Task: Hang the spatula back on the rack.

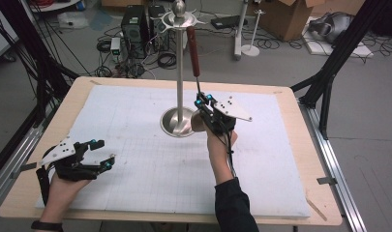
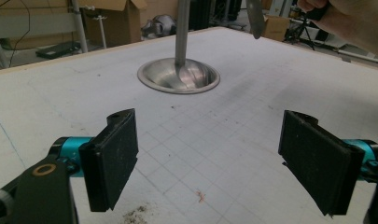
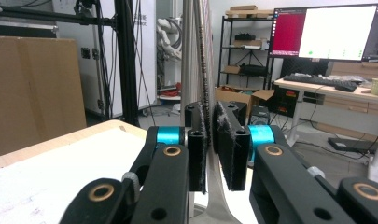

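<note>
Indoors, white grid mat point(image 1: 150, 169), L gripper point(image 1: 98, 153) jaws released, R gripper point(image 1: 203, 100) jaws grasping utensil point(image 1: 193, 50) shaft.

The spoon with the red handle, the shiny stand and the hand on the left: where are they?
spoon point(image 1: 193, 47): high view, on its red handle.
stand point(image 1: 179, 72): high view, on its upright pole.
left gripper point(image 1: 102, 153): high view, between its open jaws.

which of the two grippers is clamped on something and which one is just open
The right gripper is clamped on the red-handled utensil hanging from the metal stand. The left gripper rests open near the table's front left corner, its jaws apart around nothing.
</note>
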Motion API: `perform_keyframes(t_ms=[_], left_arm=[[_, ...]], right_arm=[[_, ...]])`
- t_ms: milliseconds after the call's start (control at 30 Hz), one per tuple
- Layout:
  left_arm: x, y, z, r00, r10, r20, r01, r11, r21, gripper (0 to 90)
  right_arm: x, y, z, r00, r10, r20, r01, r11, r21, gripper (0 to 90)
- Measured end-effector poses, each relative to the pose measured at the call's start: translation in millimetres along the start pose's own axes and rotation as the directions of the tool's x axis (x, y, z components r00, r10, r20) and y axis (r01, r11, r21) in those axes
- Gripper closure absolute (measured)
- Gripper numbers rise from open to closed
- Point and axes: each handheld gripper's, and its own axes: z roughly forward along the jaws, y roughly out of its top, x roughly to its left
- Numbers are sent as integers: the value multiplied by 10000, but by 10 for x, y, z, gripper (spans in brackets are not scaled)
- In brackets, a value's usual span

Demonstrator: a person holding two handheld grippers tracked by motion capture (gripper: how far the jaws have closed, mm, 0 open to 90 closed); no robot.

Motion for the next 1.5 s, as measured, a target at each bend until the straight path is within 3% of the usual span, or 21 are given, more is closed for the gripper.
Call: perform_keyframes(t_ms=[733,1067,1500], left_arm=[[-4,-3,9,10000,-6,46,6,10000,29,203],[-4,-5,9,10000,5,52,-6,10000,44,203],[-1,-4,7,10000,7,51,-7,10000,51,203]], right_arm=[[-28,-3,31,9998,193,70,-194,9997,138,793],[23,-3,47,9998,-48,-187,52,9998,190,883],[23,-1,47,9997,-139,-178,144,9996,238,893]])
